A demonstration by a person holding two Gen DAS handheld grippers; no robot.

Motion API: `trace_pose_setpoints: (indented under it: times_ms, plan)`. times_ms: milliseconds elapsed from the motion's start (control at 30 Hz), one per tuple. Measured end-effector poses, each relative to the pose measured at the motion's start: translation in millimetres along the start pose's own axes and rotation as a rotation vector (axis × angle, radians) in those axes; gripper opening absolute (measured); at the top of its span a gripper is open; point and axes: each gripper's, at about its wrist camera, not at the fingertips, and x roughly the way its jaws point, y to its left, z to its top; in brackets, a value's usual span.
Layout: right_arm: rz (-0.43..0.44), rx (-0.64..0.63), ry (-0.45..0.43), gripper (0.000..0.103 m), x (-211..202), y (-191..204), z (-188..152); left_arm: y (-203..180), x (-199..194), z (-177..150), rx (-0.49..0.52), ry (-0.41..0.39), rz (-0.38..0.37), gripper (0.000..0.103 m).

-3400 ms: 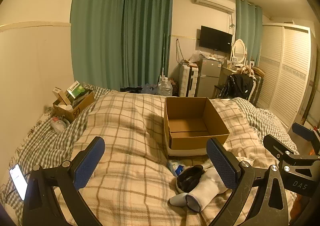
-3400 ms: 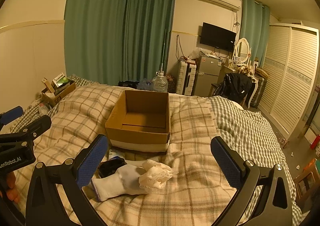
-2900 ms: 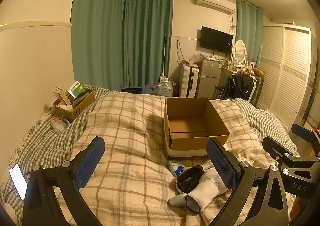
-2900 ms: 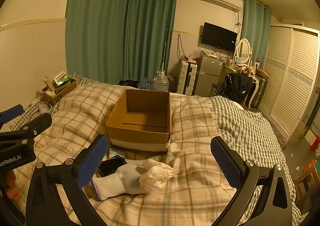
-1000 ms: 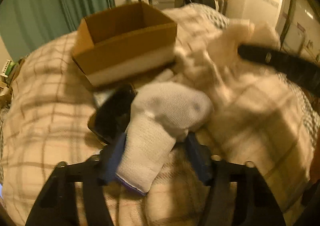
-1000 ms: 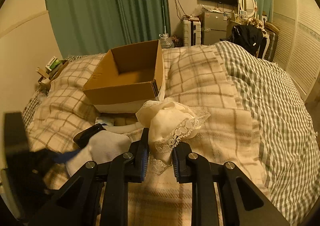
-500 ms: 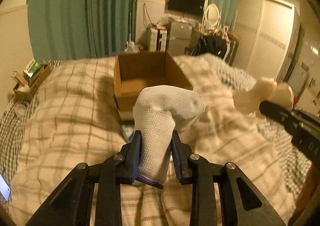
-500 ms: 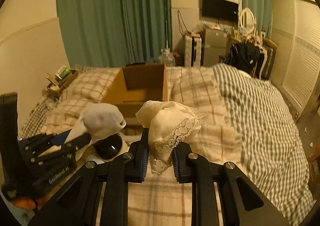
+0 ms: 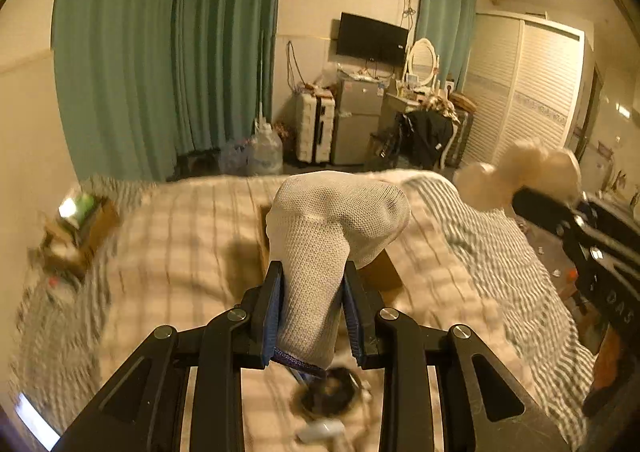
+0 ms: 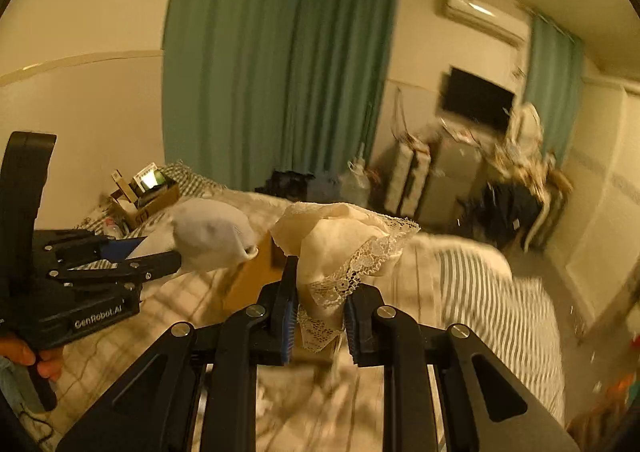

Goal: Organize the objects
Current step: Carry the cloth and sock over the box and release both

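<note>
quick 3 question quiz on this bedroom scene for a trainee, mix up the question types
1. True or false: the left gripper is shut on a white sock.
2. Multiple choice: what does the right gripper hold? A) a phone B) a cream lace-trimmed cloth C) a bottle
3. Short answer: which brown container shows on the bed, partly hidden behind the held items?

Key
1. True: the blue pads press on the sock from both sides.
2. B: the cloth is pinched between the pads, its lace edge hanging out.
3. The cardboard box.
</note>
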Motion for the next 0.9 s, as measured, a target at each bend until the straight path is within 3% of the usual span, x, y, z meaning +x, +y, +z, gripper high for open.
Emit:
trace_pose_setpoints:
  times_ms: [133, 267, 433, 600, 733, 767, 833, 867, 900]
  plan:
    - [0.024, -0.022, 0.003, 0.019, 40.9, -2.5, 40.1, 9.8, 27.1, 35.7, 0.002, -0.016, 0.017, 0.029]
    - [0.047, -0.014, 0.033, 0.019, 98.0, -3.1, 48.7, 12.6, 77.8, 49.9, 0.032, -0.006, 0.048, 0.029]
    - [0.062, 0.048, 0.086, 0.016, 178.7, -13.0, 24.5, 18.2, 153.6, 35.5, 0.049, 0.031, 0.082, 0.029]
    - [0.073, 0.068, 0.156, 0.015, 247.1, -22.5, -15.0, 25.9, 217.5, 6.1, 0.038, 0.098, 0.071, 0.029]
    - [0.049, 0.074, 0.168, 0.016, 276.0, -32.4, -49.3, 28.8, 250.8, -7.0, 0.026, 0.138, 0.049, 0.03]
    - [0.06, 0.071, 0.173, 0.021, 278.9, -30.9, -56.2, 28.4, 253.4, -8.6, 0.026, 0.144, 0.036, 0.032]
    - [0.083, 0.068, 0.176, 0.041, 279.4, -33.6, -62.8, 26.8, 253.9, -11.8, 0.033, 0.148, 0.013, 0.046]
    - [0.079, 0.066, 0.173, 0.058, 278.5, -36.1, -63.9, 25.5, 250.3, -11.9, 0.038, 0.137, 0.009, 0.061]
    - [0.064, 0.067, 0.159, 0.066, 274.2, -39.7, -64.0, 24.6, 246.0, -12.0, 0.043, 0.118, 0.014, 0.073]
